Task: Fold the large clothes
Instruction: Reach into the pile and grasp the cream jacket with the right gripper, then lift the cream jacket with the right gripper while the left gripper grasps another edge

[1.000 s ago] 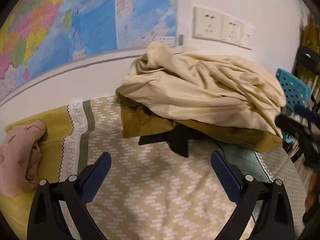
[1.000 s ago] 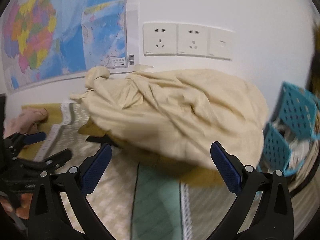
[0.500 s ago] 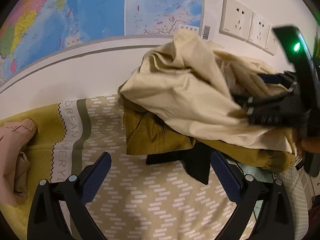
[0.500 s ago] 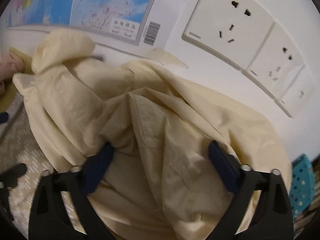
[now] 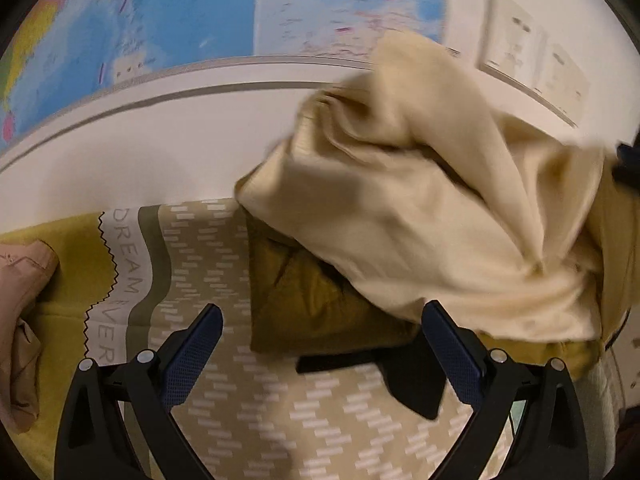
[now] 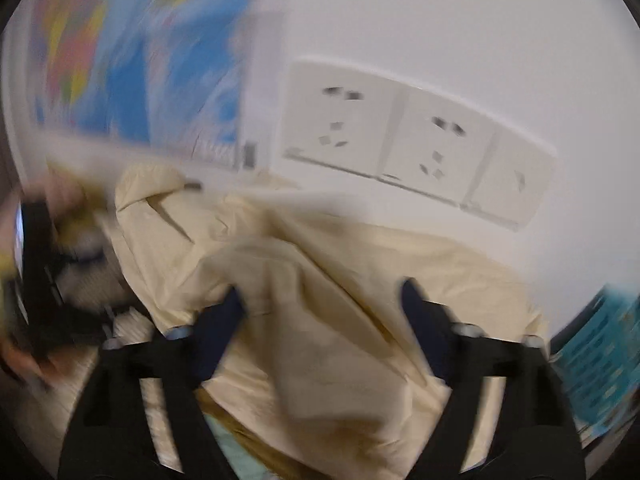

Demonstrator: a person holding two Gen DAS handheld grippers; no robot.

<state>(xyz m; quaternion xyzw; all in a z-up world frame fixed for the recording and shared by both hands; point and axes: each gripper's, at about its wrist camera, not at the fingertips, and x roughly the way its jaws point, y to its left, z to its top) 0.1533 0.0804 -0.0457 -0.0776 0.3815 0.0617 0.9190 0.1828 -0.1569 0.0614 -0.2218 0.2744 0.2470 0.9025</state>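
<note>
The cream garment (image 6: 320,320), heaped on olive clothes (image 5: 320,300) ahead of the spread, empty left gripper (image 5: 324,350), lay between the right gripper's (image 6: 320,320) just-widened jaws, unpinched, and was judged soft, light, best taken by an edge.

Home room, likely a bedroom or living space. White wall with a big colourful world map (image 5: 168,20) pinned on it and a row of 3 white socket plates (image 6: 416,148) beside the map. Work surface covered by a printed household cloth (image 5: 320,420) with a "DREAM" stripe and dash pattern. Loose clothes piled on it: cream garment (image 5: 420,208), olive garment (image 5: 316,308), pink garment (image 5: 20,320). Teal perforated plastic basket (image 6: 600,356) at the edge.
</note>
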